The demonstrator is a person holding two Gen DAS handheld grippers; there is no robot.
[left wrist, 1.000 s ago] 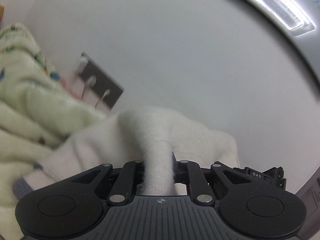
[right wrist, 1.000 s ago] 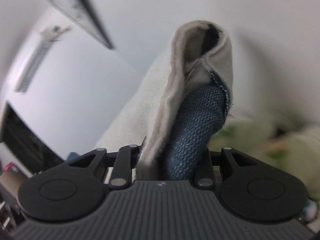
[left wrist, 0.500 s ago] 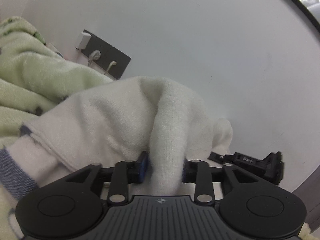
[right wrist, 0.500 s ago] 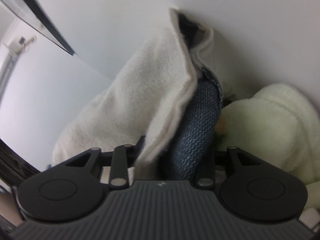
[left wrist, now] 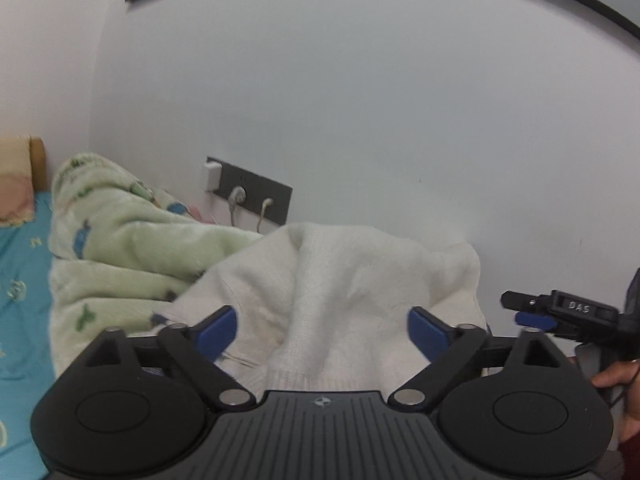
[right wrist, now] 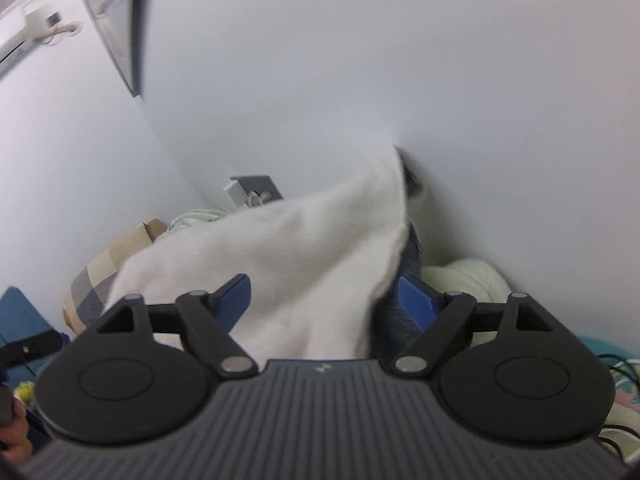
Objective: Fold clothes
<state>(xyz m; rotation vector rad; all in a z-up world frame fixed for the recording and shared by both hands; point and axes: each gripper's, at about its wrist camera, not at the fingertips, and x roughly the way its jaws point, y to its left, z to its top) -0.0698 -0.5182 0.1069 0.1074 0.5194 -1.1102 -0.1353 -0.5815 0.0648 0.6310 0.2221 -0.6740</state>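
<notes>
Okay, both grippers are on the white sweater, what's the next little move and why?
Probably draw both grippers straight back. The left gripper and right gripper are opening, and the white sweater lies loose between their blue fingers, apparently let go by the wall. Backing out should avoid snagging it.

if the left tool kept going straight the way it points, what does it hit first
Most likely the white garment: it lies bunched between the opening jaws of the left tool, whose pads stand clear of it. Behind the cloth is the pale wall, though depth is hard to judge.
</notes>
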